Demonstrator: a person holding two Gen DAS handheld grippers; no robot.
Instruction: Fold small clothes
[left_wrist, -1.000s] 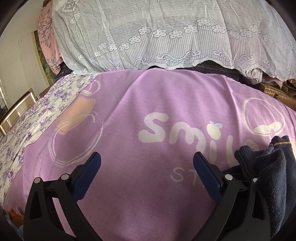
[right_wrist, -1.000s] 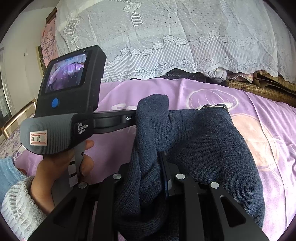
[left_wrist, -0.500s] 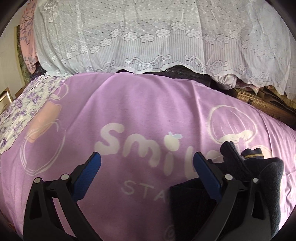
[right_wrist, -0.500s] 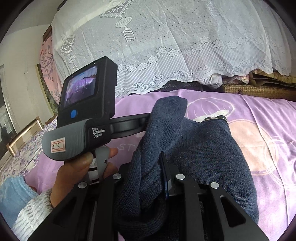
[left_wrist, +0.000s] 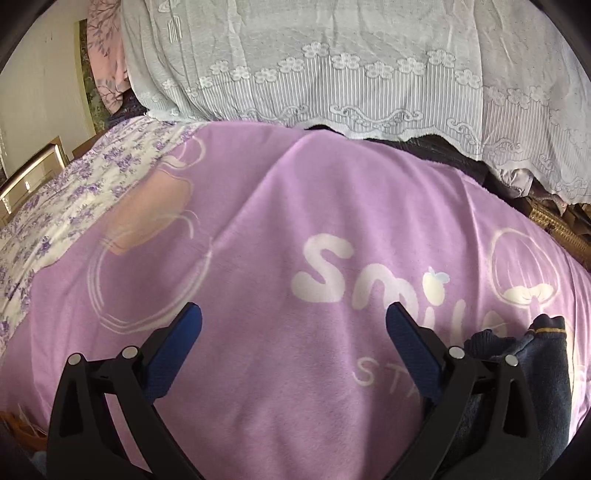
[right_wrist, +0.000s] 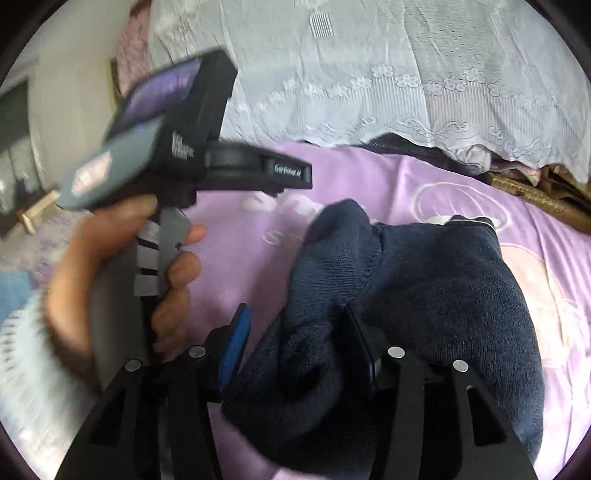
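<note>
A dark navy knitted garment (right_wrist: 424, 295) lies bunched on the purple "smile" blanket (right_wrist: 351, 177). My right gripper (right_wrist: 295, 343) stands open, its jaws apart with a fold of the garment lying between them. My left gripper (left_wrist: 293, 332) is open and empty above the blanket; the garment (left_wrist: 539, 369) shows at the lower right of the left wrist view, beside its right finger. The left gripper's body, held in a hand (right_wrist: 122, 266), fills the left of the right wrist view.
A white lace cover (left_wrist: 351, 74) drapes over a pile at the back. A floral sheet (left_wrist: 66, 206) lies at the left of the blanket. A woven basket edge (left_wrist: 554, 225) sits at the right. A wooden frame (left_wrist: 29, 177) stands at far left.
My right gripper's jaws have parted from their hold on the navy garment. The left gripper has swung back to the left, so the garment sits further right in its view.
</note>
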